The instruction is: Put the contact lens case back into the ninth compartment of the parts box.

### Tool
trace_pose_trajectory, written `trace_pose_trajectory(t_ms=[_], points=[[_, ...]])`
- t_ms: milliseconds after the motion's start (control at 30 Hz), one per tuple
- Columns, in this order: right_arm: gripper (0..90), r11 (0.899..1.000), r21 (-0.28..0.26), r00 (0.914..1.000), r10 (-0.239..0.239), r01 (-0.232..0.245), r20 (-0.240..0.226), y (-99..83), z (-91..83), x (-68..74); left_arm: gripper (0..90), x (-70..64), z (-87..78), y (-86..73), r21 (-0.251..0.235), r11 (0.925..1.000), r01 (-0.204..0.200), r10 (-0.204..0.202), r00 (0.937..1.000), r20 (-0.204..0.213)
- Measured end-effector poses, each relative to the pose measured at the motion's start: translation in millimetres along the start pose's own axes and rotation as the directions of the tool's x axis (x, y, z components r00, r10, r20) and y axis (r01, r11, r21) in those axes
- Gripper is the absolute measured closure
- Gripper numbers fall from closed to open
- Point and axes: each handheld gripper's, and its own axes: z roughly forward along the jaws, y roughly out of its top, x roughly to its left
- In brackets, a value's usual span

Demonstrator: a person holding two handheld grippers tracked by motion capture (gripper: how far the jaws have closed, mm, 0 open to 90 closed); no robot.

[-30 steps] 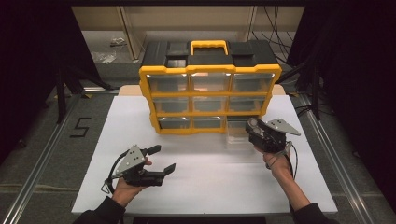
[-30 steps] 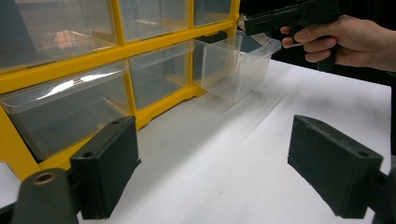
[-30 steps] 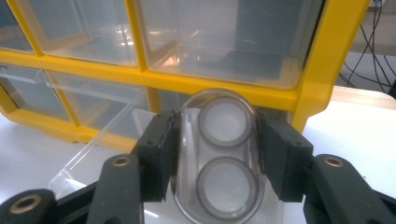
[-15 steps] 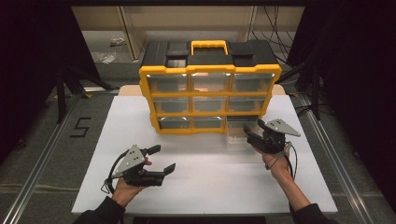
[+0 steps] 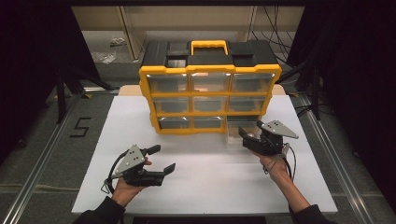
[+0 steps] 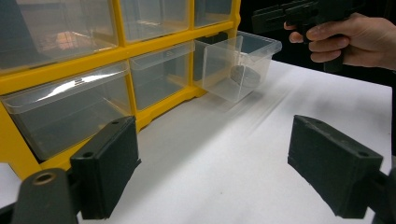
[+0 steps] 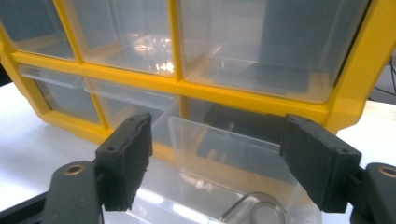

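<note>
A yellow-and-black drawer organizer (image 5: 210, 95) stands at the back of the white table (image 5: 201, 186). Its bottom-right clear drawer (image 5: 237, 133) is pulled out onto the table in front of its slot. That drawer (image 6: 236, 65) holds a dark round object (image 6: 246, 74), seen as a ring (image 7: 261, 212) in the right gripper view. My right gripper (image 5: 246, 139) hovers open just above the drawer (image 7: 224, 182), jaws wide apart and holding nothing. Its own view shows it (image 7: 223, 163) spanning the drawer. My left gripper (image 5: 162, 158) rests open and empty low at front left, aimed at the organizer (image 6: 70, 65).
The other organizer drawers (image 5: 210, 103) are pushed in and look clear. A hand with the right gripper (image 6: 299, 14) shows at the top right of the left gripper view. Bare white table lies between the two grippers. Dark floor and metal rails (image 5: 42, 163) flank the table.
The right gripper has drifted slightly toward the person and to the left over the pulled-out drawer. The left gripper has stayed where it was.
</note>
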Motion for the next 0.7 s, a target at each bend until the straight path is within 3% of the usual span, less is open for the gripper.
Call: trace_pose_trajectory(t_ms=[700], points=[[20.7, 1.0, -0.01, 0.9987, -0.012, 0.012, -0.049, 2.1, -8.0, 11.3, 15.6, -0.3, -0.1, 0.0, -0.001, 1.0, 0.0, 0.0, 1.0, -0.001]])
